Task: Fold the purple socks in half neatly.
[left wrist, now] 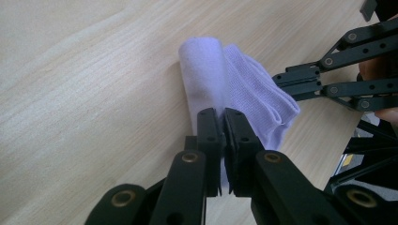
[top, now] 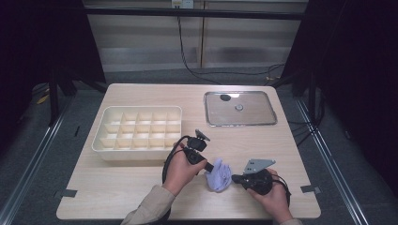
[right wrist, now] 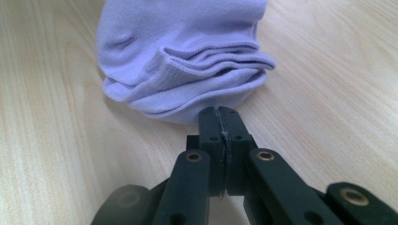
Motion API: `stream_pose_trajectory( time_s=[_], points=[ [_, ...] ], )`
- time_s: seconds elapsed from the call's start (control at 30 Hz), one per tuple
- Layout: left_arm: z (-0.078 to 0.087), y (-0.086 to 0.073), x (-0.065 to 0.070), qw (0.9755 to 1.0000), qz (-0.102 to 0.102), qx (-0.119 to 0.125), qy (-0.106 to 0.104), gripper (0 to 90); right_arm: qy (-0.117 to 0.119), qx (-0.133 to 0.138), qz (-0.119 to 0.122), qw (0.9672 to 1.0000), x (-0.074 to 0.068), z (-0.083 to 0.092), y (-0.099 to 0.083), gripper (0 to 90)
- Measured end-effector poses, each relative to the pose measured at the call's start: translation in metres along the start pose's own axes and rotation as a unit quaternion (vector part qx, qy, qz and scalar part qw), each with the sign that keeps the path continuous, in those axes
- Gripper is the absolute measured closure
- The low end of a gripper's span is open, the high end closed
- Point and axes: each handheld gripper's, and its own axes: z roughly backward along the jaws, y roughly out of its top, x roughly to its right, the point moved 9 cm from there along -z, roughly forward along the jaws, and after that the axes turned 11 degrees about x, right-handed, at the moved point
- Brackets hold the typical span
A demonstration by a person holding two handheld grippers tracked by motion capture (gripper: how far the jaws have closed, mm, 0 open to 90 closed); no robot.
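A lavender sock lies bunched and folded on the wooden table, near its front edge. My left gripper comes in from the sock's left. In the left gripper view the sock stands up as a rolled fold and my left gripper is shut on its near edge, with fabric between the pads. My right gripper meets the sock from the right. In the right gripper view the jaws of my right gripper are pressed together at the lower rim of the sock, with a thin pale sliver of fabric between them.
A cream box with several small compartments stands left of centre, just beyond my left hand. A shiny metal tray sits at the back right with a small round piece in it. The table's front edge is close behind both hands.
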Motion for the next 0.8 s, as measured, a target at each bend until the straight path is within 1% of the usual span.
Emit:
stream_pose_trajectory(
  time_s=[0.17, 0.27, 0.3, 0.43, 0.47, 0.5, 0.63, 0.67, 0.7, 0.73, 0.8],
  points=[
    [0.000, 0.000, 0.001, 1.0000, -0.002, -0.004, 0.002, 85.9, 0.005, 0.004, 0.001, 1.0000, -0.001, 0.002, 0.002, 89.5],
    [0.000, 0.000, 0.002, 1.0000, -0.001, -0.001, 0.000, 85.9, 0.009, 0.010, -0.004, 0.9999, -0.003, 0.003, 0.004, 89.6],
    [0.001, 0.000, 0.003, 1.0000, -0.001, -0.003, -0.004, 85.9, 0.009, 0.009, -0.004, 0.9999, -0.003, 0.003, 0.004, 89.6],
    [0.002, 0.001, 0.006, 1.0000, -0.005, -0.003, -0.001, 85.9, 0.012, 0.006, 0.000, 0.9999, -0.005, 0.001, 0.005, 89.6],
    [0.001, 0.002, 0.007, 1.0000, -0.004, 0.002, -0.001, 85.9, 0.013, 0.005, 0.002, 0.9999, -0.006, 0.000, 0.005, 89.6],
    [0.002, 0.002, 0.007, 1.0000, -0.008, -0.005, -0.002, 85.9, 0.013, 0.004, 0.002, 0.9999, -0.007, 0.000, 0.005, 89.6],
    [0.002, 0.004, 0.012, 1.0000, -0.008, 0.000, -0.002, 85.9, 0.015, 0.004, 0.002, 0.9999, -0.008, -0.002, 0.005, 89.6],
    [0.001, 0.005, 0.013, 1.0000, -0.008, 0.004, -0.003, 85.9, 0.015, 0.002, 0.000, 0.9999, -0.008, -0.002, 0.005, 89.5],
    [0.002, 0.005, 0.013, 0.9999, -0.013, 0.000, -0.003, 85.9, 0.016, 0.002, 0.001, 0.9999, -0.008, -0.003, 0.005, 89.5],
    [0.002, 0.005, 0.015, 0.9999, -0.012, 0.000, -0.004, 86.0, 0.017, 0.003, 0.003, 0.9998, -0.008, -0.003, 0.005, 89.6],
    [0.002, 0.005, 0.015, 0.9998, -0.019, -0.003, -0.006, 86.1, 0.018, 0.002, 0.003, 0.9998, -0.009, -0.004, 0.005, 89.5]
  ],
)
